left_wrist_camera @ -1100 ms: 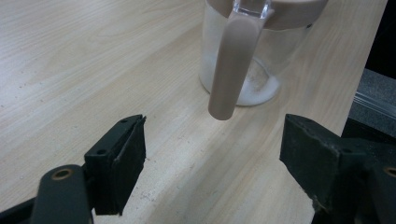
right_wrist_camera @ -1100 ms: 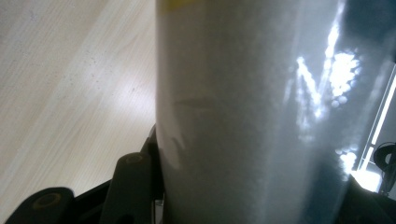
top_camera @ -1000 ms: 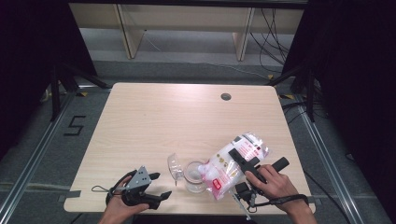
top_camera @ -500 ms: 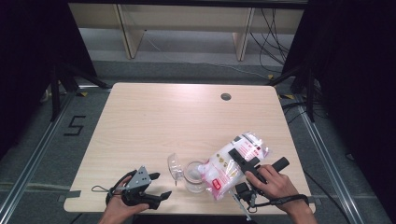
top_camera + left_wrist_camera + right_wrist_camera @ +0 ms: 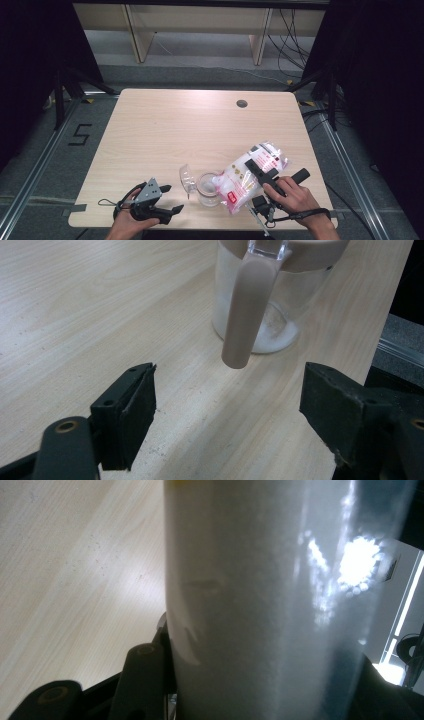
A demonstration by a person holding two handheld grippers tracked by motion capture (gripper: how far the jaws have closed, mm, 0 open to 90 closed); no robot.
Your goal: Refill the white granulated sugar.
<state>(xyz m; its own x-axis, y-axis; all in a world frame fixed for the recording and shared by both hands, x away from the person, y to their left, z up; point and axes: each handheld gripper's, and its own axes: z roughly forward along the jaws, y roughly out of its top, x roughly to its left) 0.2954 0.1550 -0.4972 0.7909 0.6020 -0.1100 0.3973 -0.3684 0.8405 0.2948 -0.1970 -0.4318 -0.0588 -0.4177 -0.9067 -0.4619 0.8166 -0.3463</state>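
Observation:
A clear plastic bag of white grains (image 5: pixel 250 172), with a red and white label, lies tilted at the table's front right, its lower end at the mouth of a clear jar (image 5: pixel 207 189). My right gripper (image 5: pixel 256 169) is shut on the bag; in the right gripper view the bag (image 5: pixel 265 605) fills the gap between the jaws. The jar's clear lid (image 5: pixel 186 176) hangs open on its left side. My left gripper (image 5: pixel 172 199) rests open at the front left edge. In the left gripper view the jar (image 5: pixel 265 305) shows a beige handle (image 5: pixel 247 315) and white grains at its bottom, ahead of the open left gripper (image 5: pixel 227 405).
The wooden table (image 5: pixel 165 130) has a round cable hole (image 5: pixel 242 103) at the back right. Wooden shelf legs (image 5: pixel 135 30) stand beyond the table. A taped figure five (image 5: pixel 80 134) marks the floor at the left. Dark curtains hang on both sides.

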